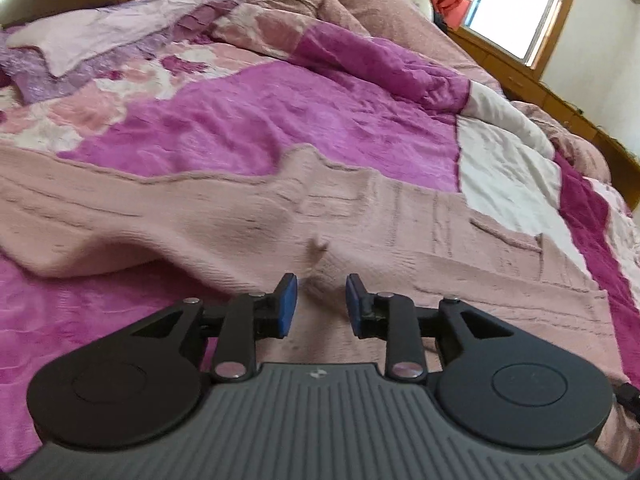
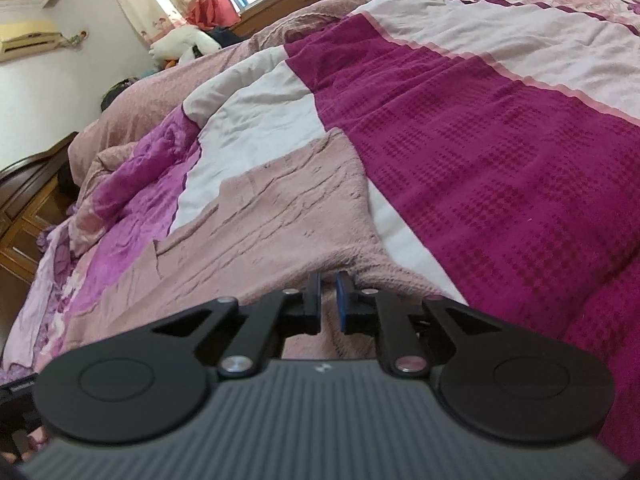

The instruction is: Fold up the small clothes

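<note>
A dusty pink knit garment lies spread across the magenta bedspread. In the left wrist view my left gripper is open, its blue pads either side of a raised fold of the knit near its front edge. In the right wrist view the same pink garment lies ahead. My right gripper has its jaws nearly together, pinching the garment's near edge between the pads.
A rumpled pink duvet is heaped at the far side of the bed. Lilac pillows lie far left. A dark magenta waffle blanket covers the right. A window and wooden furniture border the bed.
</note>
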Motion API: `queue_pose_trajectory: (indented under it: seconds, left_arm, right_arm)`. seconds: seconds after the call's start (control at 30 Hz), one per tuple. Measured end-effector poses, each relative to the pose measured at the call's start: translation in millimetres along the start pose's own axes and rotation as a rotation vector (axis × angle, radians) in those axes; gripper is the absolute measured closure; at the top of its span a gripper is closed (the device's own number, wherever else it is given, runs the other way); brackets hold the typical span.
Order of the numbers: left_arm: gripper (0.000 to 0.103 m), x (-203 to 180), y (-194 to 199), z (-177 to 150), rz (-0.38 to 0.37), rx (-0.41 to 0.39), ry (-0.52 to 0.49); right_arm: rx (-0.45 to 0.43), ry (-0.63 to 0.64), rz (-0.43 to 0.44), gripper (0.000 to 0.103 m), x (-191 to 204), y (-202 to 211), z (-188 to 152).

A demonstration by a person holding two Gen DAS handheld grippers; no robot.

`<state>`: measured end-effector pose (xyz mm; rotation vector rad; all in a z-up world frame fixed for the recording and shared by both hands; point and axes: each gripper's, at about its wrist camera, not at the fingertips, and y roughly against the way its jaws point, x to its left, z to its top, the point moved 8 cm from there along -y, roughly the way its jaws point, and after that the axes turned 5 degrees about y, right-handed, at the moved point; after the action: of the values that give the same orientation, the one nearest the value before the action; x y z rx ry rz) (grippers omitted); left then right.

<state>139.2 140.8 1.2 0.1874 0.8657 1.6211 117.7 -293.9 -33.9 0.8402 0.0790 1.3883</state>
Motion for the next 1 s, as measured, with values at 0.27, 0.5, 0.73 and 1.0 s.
queue_pose_trajectory:
  seconds: [0.27, 0.5, 0.73, 1.0]
  left_arm:
    - [0.060, 30.0, 28.8, 13.4, 0.081, -0.023, 0.020]
    - [0.043, 85.4, 47.1, 27.8, 0.180, -0.052, 0.148]
    - [0.041, 148.8, 45.4, 31.9, 0.207, -0.049, 0.373]
    - [0.029, 191.9, 42.9, 28.0, 0.203, -0.088, 0.578]
  right_arm:
    - [-0.016, 0.066, 0.033, 0.046, 16.3, 13.8, -1.5]
    - [-0.007, 0.133, 0.080, 0.046, 33.9, 25.0, -9.3]
    - [0.039, 0.158, 0.085, 0.046, 41.2, 27.1, -28.3]
    - [0.066, 0.213, 0.067, 0.046, 50.7, 25.0, -44.5]
